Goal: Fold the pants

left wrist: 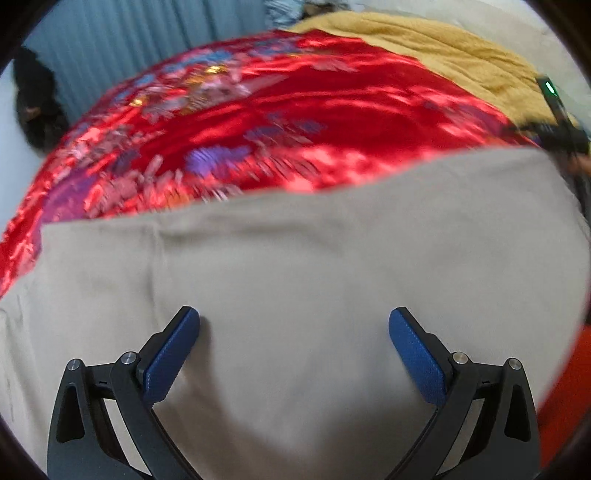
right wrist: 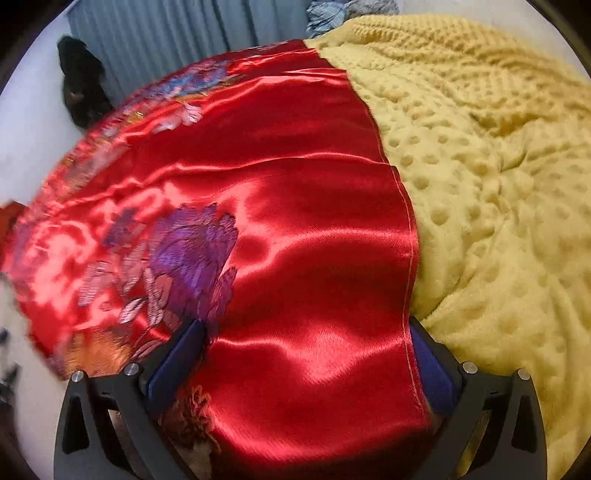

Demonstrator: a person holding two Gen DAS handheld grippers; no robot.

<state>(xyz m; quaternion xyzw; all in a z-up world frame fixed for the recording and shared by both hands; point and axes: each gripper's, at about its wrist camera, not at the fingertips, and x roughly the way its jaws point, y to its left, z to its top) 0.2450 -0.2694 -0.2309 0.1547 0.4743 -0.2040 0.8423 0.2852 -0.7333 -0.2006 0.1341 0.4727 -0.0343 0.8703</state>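
The beige pants (left wrist: pixel 295 266) lie flat on a red satin embroidered cover (left wrist: pixel 280 110) and fill the lower half of the left wrist view. My left gripper (left wrist: pixel 294 321) is open, its blue pads (left wrist: pixel 173 354) spread wide just over the pants, holding nothing. The right gripper shows at the far right of the left wrist view (left wrist: pixel 557 122), at the pants' right edge. In the right wrist view my right gripper (right wrist: pixel 306 332) is open and wide over the red cover (right wrist: pixel 295 221); only a pale sliver at the left edge could be the pants.
A mustard dotted fleece blanket (right wrist: pixel 498 166) lies to the right of the red cover. A blue-grey ribbed panel (right wrist: pixel 166 33) and a black object (right wrist: pixel 81 81) stand at the back left. A blue crumpled cloth (right wrist: pixel 343 11) lies at the back.
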